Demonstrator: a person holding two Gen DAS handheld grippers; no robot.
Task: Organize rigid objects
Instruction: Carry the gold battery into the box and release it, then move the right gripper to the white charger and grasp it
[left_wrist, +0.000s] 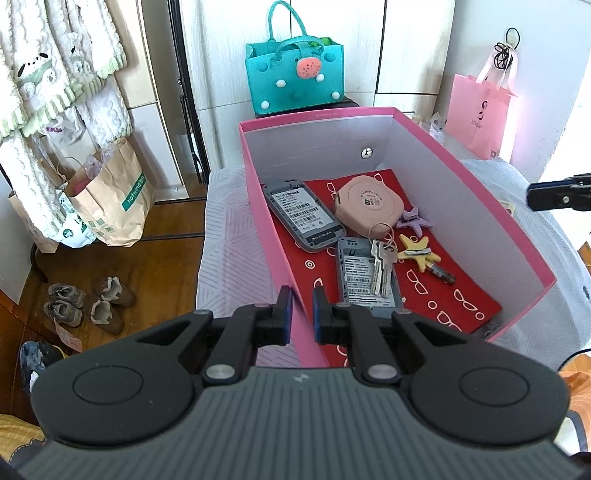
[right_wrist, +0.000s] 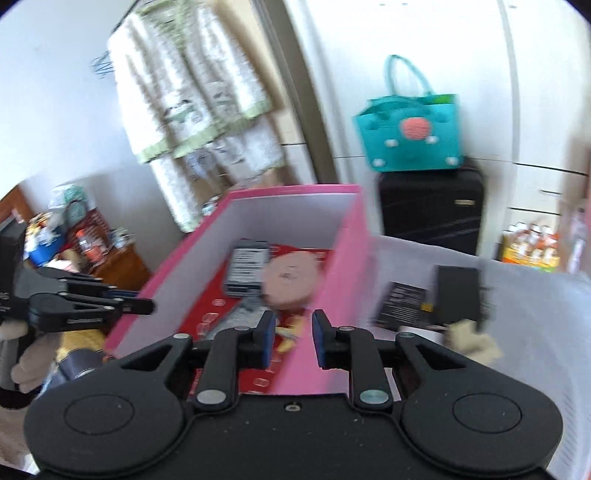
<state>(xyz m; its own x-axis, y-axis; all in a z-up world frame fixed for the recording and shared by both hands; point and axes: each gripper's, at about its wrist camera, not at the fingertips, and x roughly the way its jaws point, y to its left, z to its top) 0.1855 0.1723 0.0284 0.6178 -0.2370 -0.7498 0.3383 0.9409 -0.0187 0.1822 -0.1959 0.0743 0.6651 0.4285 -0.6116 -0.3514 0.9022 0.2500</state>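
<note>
Your left hand-held gripper (left_wrist: 302, 306) clamps the pink cardboard box's (left_wrist: 424, 125) near wall; your right hand-held gripper (right_wrist: 293, 332) hangs released and empty above that box, which holds a yellow star-shaped clip (left_wrist: 417, 251).

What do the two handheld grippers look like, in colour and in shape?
Both look alike. The left gripper has matte black linkage arms with silver pivot pins, two round black discs at its base, a grey ribbed body, and blue pads on its fingers. The right gripper matches it, but its body is plain black.

"hotwind" on the paper bag (left_wrist: 122, 201); "02" (partly legible) on the pink case (left_wrist: 369, 208).
</note>
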